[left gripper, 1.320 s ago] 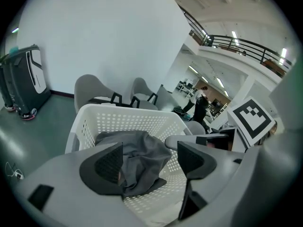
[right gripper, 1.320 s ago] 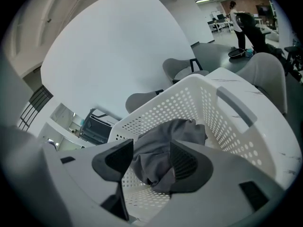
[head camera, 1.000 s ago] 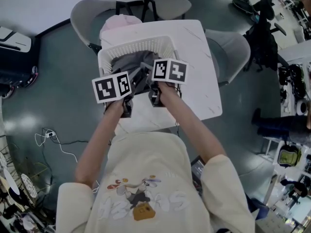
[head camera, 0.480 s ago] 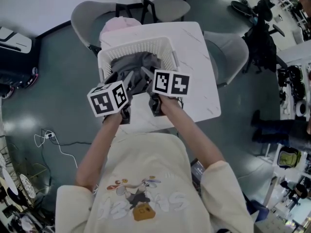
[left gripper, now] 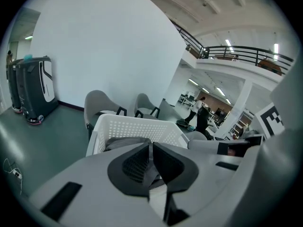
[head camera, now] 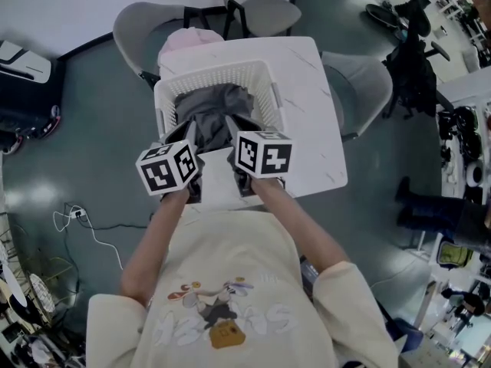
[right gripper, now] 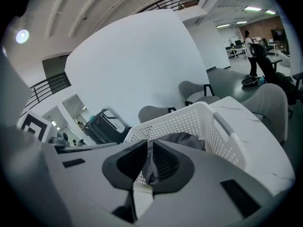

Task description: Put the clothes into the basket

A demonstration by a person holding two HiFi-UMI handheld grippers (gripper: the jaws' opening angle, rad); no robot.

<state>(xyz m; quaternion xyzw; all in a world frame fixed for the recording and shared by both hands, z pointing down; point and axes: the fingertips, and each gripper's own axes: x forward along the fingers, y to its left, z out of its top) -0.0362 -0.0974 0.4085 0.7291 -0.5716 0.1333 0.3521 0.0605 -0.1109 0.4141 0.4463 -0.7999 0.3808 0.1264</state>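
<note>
1. Forearms reach forward from the person's cream shirt (head camera: pixel 222 282), each hand carrying a gripper over the near edge of the white table (head camera: pixel 318 129).
2. The left gripper (head camera: pixel 193 133) is closing. Its jaws are almost together, with a fold of the grey garment (head camera: pixel 211 106) nipped between the pads.
3. The right gripper (head camera: pixel 234 125), just beside it, is closing too, and a strip of the same grey cloth is caught between its pads.
4. The garment lies mostly inside the white basket (head camera: pixel 165 90), bunched toward the middle. Its near part comes up to the near rim, where both grippers have hold of it.
5. The step looks like gathering in that near part. Both bites should settle before any lift. The grippers should then rise together clear of the rim, carry the cloth toward the far wall and let go low, so nothing hangs outside.
6. A second ago both pairs of jaws stood wide apart and the marker cubes sat further forward over the basket. Now they are drawn back toward the person, and the left cube has turned to show two faces. The garment's bulk has barely shifted.
</note>
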